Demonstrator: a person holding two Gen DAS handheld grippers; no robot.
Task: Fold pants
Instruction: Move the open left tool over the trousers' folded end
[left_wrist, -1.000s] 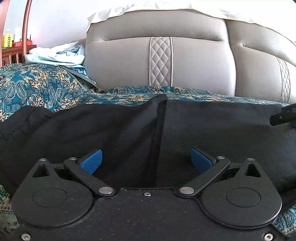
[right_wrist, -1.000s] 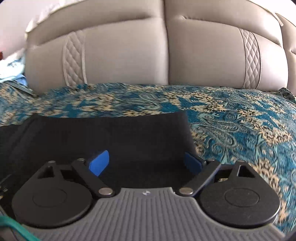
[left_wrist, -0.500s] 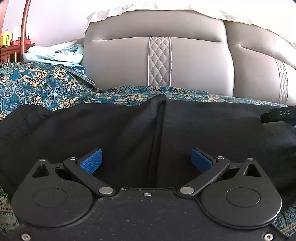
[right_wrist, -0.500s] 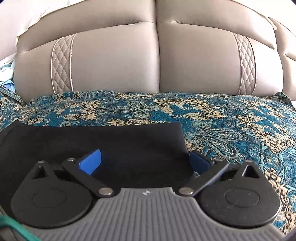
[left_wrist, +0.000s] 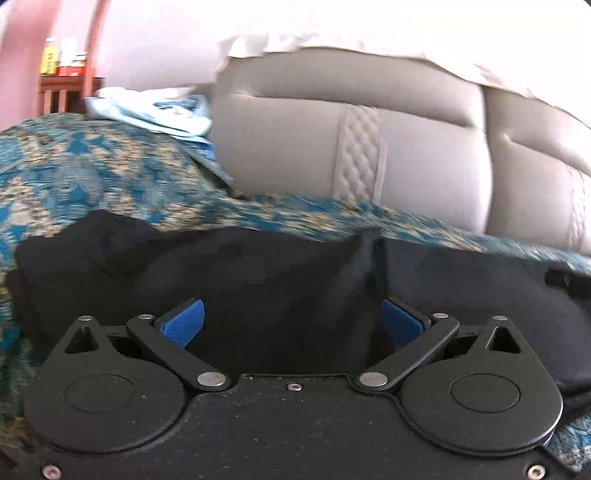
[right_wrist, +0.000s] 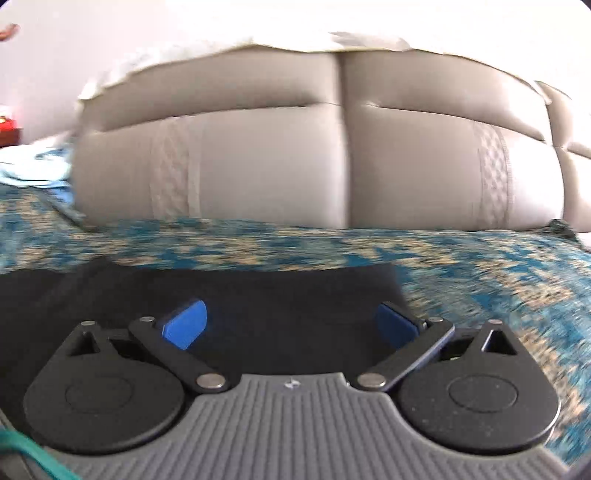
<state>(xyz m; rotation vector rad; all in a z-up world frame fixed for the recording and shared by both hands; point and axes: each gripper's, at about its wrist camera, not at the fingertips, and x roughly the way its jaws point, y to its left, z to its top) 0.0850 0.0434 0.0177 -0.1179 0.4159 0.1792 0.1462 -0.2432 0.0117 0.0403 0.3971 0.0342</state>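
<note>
Tipped upward and drawn back a little since half a second earlier, both views now blurred, with more wall and headboard top showing than before. Held the left gripper (left_wrist: 291, 323) with jaws spread wide apart, clamped on nothing, blue ribbed pads (left_wrist: 183, 323) poised over black cloth. Kept the right gripper (right_wrist: 291, 321) likewise wide apart and empty, smooth blue fingertips (right_wrist: 186, 323) low above the same dark fabric.

Lay just ahead of and beneath both tools: the black pants (left_wrist: 258, 280), matte woven cloth, long axis running side to side across the views. Showed a raised crease or seam directly ahead of the left tool's right finger, a rumpled lump off to its far left. Ended in a straight cut edge with a square corner ahead of the right tool's right finger (right_wrist: 391, 269); whether hem or waistband, could not tell.

Stretched beyond and around the pants: a teal and tan paisley bedspread (right_wrist: 480, 266), coarse woven look, smeared by motion. Rose farther off, straight ahead of both tools: a grey padded headboard (right_wrist: 277, 166), smooth leather-like panels with quilted diamond strips. Sat far left of the left tool: a pale blue crumpled cloth (left_wrist: 155, 114), and behind it a reddish wooden shelf (left_wrist: 55, 96).
</note>
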